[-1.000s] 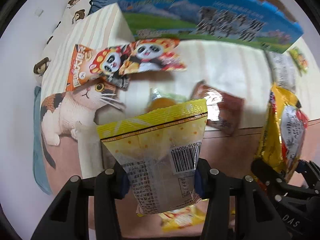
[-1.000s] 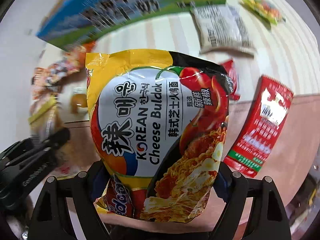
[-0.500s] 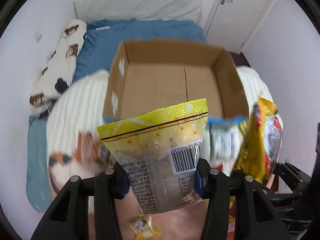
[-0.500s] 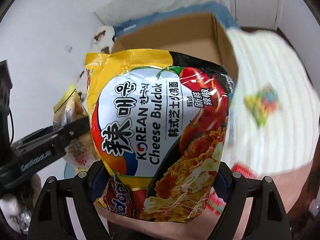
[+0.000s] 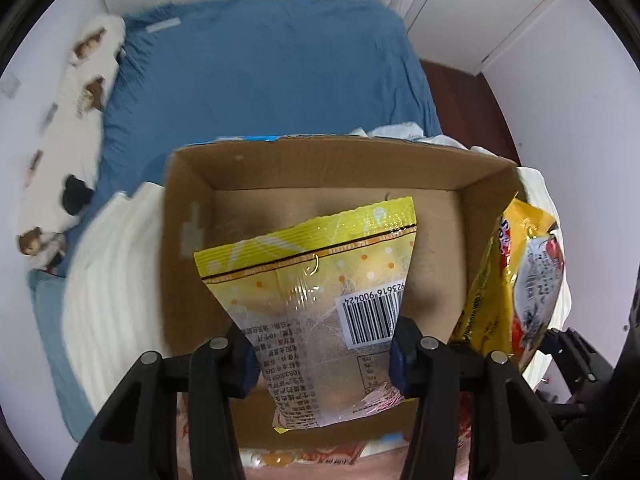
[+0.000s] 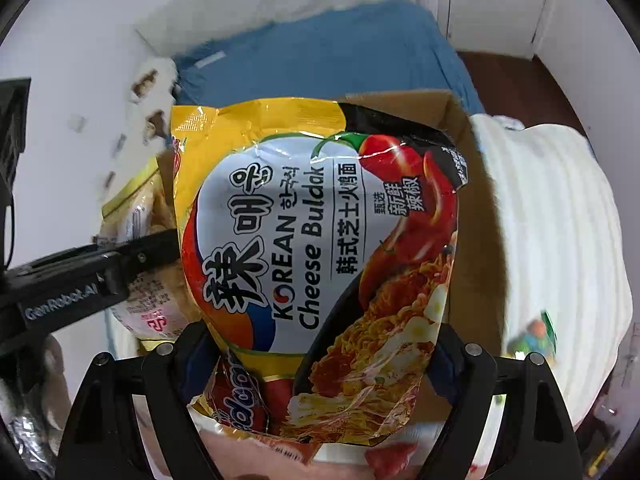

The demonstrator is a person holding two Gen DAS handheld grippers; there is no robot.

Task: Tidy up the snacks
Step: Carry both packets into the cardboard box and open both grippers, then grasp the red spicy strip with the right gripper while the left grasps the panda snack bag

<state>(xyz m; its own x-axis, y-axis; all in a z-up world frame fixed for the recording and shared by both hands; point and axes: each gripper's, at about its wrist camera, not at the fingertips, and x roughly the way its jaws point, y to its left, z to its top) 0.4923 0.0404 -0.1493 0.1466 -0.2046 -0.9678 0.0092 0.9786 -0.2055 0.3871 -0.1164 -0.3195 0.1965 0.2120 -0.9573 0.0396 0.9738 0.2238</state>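
Nearest in the left wrist view, the left gripper point(image 5: 320, 356) is clamped on a small yellow-and-clear plastic snack pouch with a barcode point(image 5: 320, 304), its blue-padded fingers point(image 5: 245, 360) pinching the pouch's lower sides so the sealed top stands up toward the far side. In the right wrist view the right gripper point(image 6: 320, 364) is clamped across the lower half of a large yellow, white and red foil packet of Korean cheese noodles point(image 6: 316, 256); the jaws stand wide because the packet is wide, and its film is creased where they press.

Just beyond both packets is the open brown cardboard box point(image 5: 192, 208), which looks empty where its floor shows. The pouch hangs over the box's near half; the noodle packet, seen at the right edge of the left wrist view, hangs at the box's right wall, partly outside it as far as I can tell. The box rests on a white ribbed blanket point(image 5: 116, 272), with more loose snacks on the near side of the box. Farther off lies a blue bedsheet point(image 5: 260, 72) and a white bear-print pillow point(image 5: 80, 92) at far left.

The likely trouble is at release: dropped from here, the noodle packet could catch the right wall and slide outside. With the two grippers this close, they could also knock together over the opening. The box sits on soft bedding, so a bump against its wall could tip or shift it.
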